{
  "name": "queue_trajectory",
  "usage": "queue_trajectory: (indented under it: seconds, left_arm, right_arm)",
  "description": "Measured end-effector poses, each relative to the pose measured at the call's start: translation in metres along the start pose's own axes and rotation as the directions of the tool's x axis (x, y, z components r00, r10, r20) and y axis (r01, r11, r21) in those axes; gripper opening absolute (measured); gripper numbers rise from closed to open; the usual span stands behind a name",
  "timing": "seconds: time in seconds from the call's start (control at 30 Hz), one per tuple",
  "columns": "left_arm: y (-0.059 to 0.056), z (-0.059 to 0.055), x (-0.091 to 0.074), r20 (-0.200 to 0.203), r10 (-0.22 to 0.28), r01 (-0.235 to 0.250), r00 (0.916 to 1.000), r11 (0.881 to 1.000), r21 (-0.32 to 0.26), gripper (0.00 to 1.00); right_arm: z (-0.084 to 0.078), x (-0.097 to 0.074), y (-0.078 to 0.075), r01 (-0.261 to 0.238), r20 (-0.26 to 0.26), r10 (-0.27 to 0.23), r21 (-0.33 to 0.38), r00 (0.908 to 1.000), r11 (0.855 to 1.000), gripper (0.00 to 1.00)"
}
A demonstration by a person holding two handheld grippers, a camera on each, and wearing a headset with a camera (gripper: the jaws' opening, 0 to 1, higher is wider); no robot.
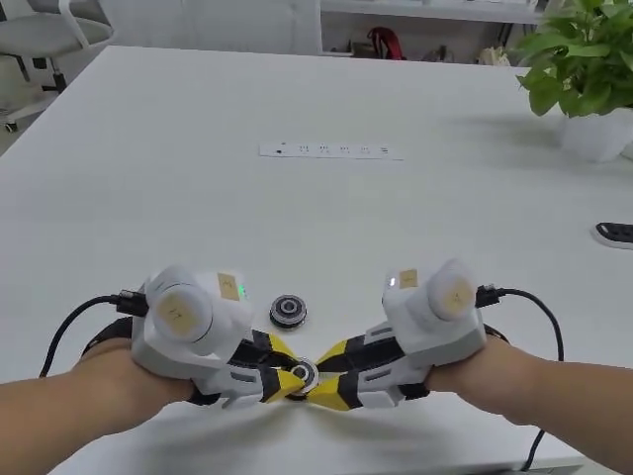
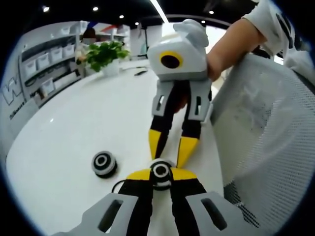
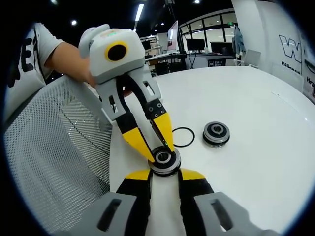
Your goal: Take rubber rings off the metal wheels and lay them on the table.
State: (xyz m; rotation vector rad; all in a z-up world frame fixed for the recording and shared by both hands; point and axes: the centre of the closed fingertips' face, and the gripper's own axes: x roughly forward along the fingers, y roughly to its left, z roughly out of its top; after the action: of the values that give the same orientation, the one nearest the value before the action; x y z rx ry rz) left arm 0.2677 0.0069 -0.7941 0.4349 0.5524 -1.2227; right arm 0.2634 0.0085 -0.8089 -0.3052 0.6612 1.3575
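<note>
Jaws of the right hand-held gripper [image 2: 170, 150] stand clamped on the held wheel [image 3: 165, 160], which sits between their yellow tips just above the near edge of the tabletop [image 3: 256, 147]. The left hand-held gripper [image 3: 155, 142] comes in from the opposite side. Its jaws are nearly together, with the tips pressed on that wheel's rim. I cannot tell whether they pinch rubber or bare metal.

The wheel looks like small, solid steel: dense for its size, rigid, smooth and likely to roll or twist if held lightly. It is probably best gripped squarely across its body. A rubber ring should be thin, light, stretchy and grippy, so the place to take it is its outer edge, lifting one spot over the flange and peeling it round.

A loose ring [image 3: 194, 136] lies flat on the tabletop just beyond the grippers. The second wheel [image 3: 216, 133] stands beside it, apart from it, with a dark band in its groove that is probably its ring.

Farther back, a white pot [image 1: 593, 134] holds a leafy green plant [image 1: 579, 54].
</note>
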Motion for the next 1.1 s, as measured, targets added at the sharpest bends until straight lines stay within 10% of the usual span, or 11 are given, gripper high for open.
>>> queue_trajectory:
  seconds: [1.1]
  left_arm:
    - [-0.0008,-0.0004,-0.0003,-0.007,0.011,-0.011,0.9999,1.0,0.014,0.13]
  right_arm:
    - [-0.0039,-0.0032,-0.0009,-0.013,-0.004,0.013,0.044,0.9999,0.999,0.06]
